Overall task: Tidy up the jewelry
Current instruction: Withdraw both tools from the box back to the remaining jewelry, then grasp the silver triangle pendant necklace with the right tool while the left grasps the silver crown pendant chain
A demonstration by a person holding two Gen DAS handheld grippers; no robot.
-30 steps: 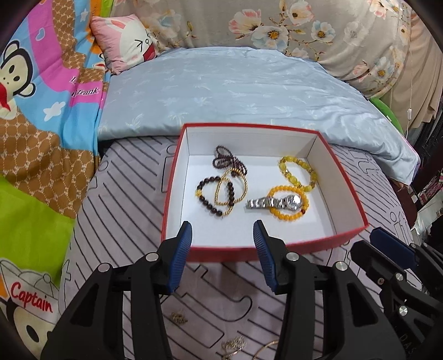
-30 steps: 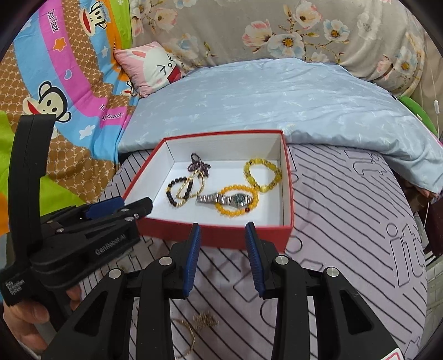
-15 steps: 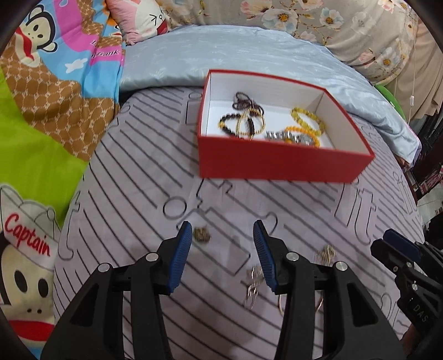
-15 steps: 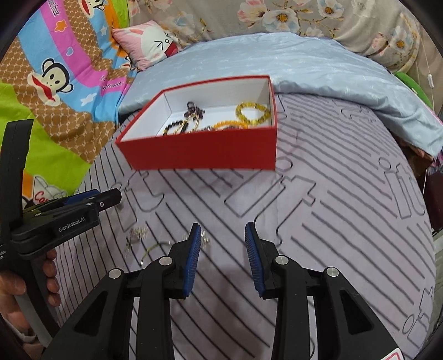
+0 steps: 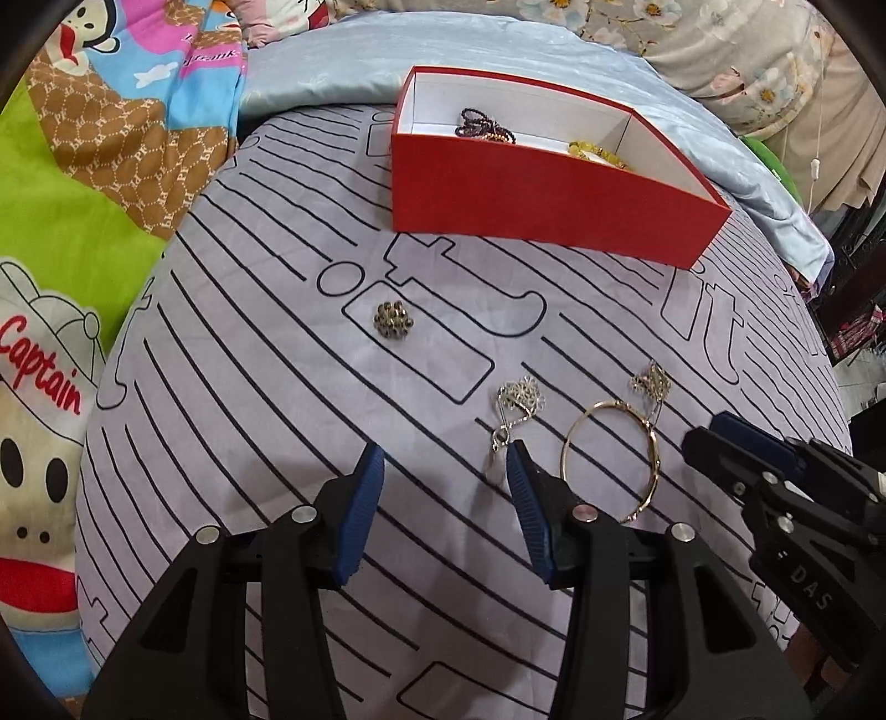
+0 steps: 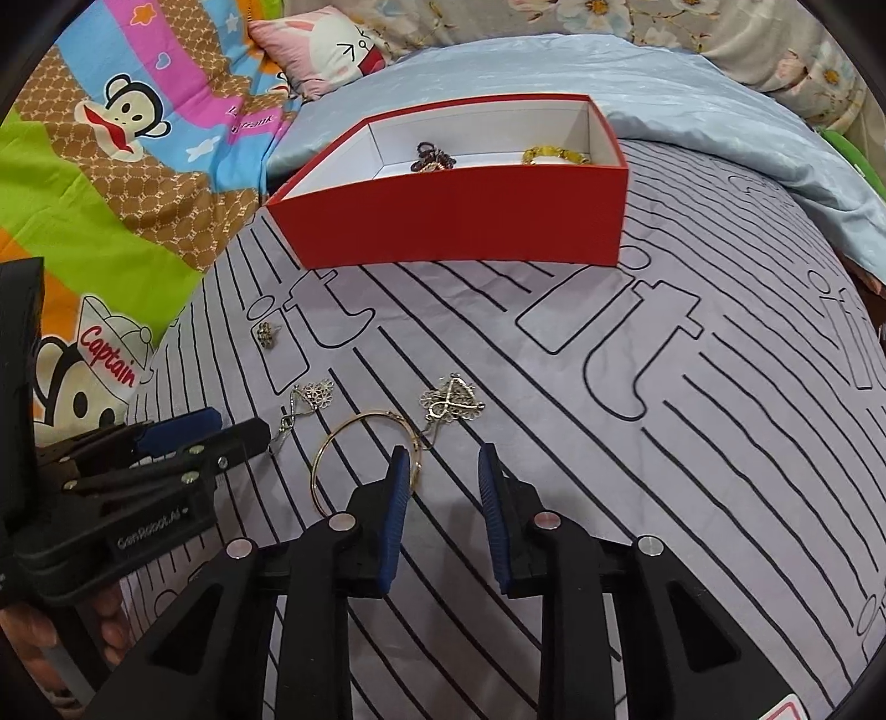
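Note:
A red box (image 5: 531, 188) with a white inside holds bead bracelets; it also shows in the right wrist view (image 6: 459, 221). In front of it, on the striped sheet, lie a small cluster brooch (image 5: 393, 320), a silver earring (image 5: 518, 399), a thin gold bangle (image 5: 563, 462) and a gold filigree piece (image 5: 650, 382). My left gripper (image 5: 446, 459) hovers open just left of the earring, nothing between its fingers. My right gripper (image 6: 443, 459) is closing on empty air; the bangle (image 6: 362, 415) lies by its left finger and the filigree piece (image 6: 451, 401) just beyond.
A pale blue quilt (image 5: 332, 61) lies behind the box. A bright cartoon blanket (image 5: 83, 221) covers the left side. A pink cushion (image 6: 326, 50) sits at the back. The striped sheet drops off at the right edge (image 6: 864, 310).
Both grippers have pulled back from above the box and come down over the loose jewelry on the sheet. The right jaws have narrowed.

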